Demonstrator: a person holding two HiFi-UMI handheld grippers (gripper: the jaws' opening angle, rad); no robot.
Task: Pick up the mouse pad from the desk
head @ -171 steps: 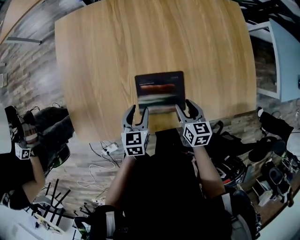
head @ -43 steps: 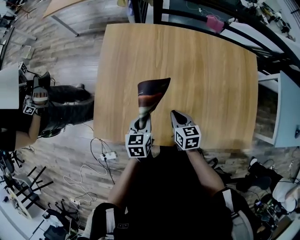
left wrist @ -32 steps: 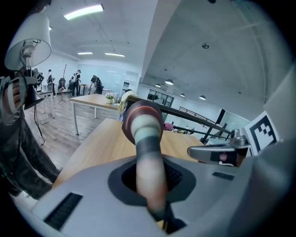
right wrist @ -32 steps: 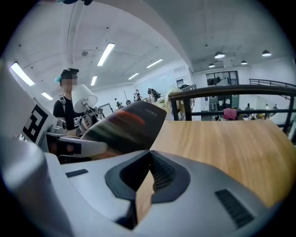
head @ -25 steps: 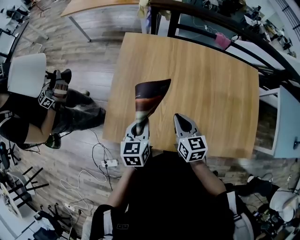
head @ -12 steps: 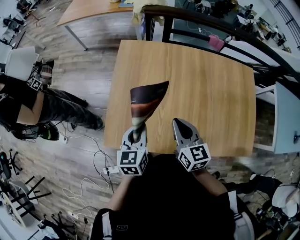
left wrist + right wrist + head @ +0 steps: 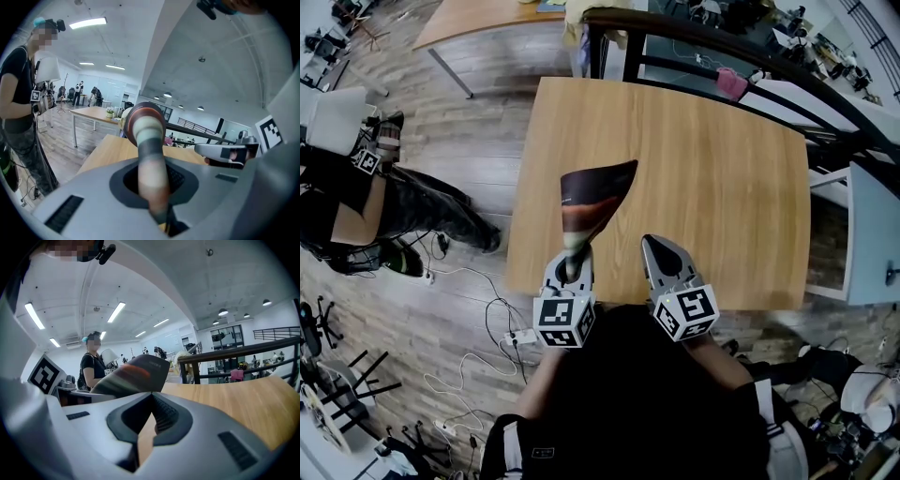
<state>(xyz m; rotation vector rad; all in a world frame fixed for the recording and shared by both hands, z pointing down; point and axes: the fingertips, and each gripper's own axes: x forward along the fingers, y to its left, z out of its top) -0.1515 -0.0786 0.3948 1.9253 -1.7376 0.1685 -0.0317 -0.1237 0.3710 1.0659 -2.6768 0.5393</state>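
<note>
The mouse pad (image 7: 591, 197), dark with a red and pale band print, hangs curled above the wooden desk (image 7: 712, 159). My left gripper (image 7: 572, 261) is shut on its near corner, over the desk's front edge. In the left gripper view the pad (image 7: 147, 140) rises between the jaws as a rolled strip. My right gripper (image 7: 656, 248) is shut with nothing in it, a short way right of the left one. From the right gripper view the pad (image 7: 136, 373) shows to the left, apart from the gripper (image 7: 151, 416).
A person (image 7: 356, 187) holding grippers stands on the floor left of the desk. A black railing (image 7: 703, 47) runs behind the desk, another table (image 7: 478, 14) stands at the back left, a white cabinet (image 7: 867, 234) at the right. Cables (image 7: 487, 319) lie on the floor.
Earlier the pad lay flat on the desk with both grippers open at its near edge. Now the left gripper holds it raised and curled; both grippers rose a little over the last second.
</note>
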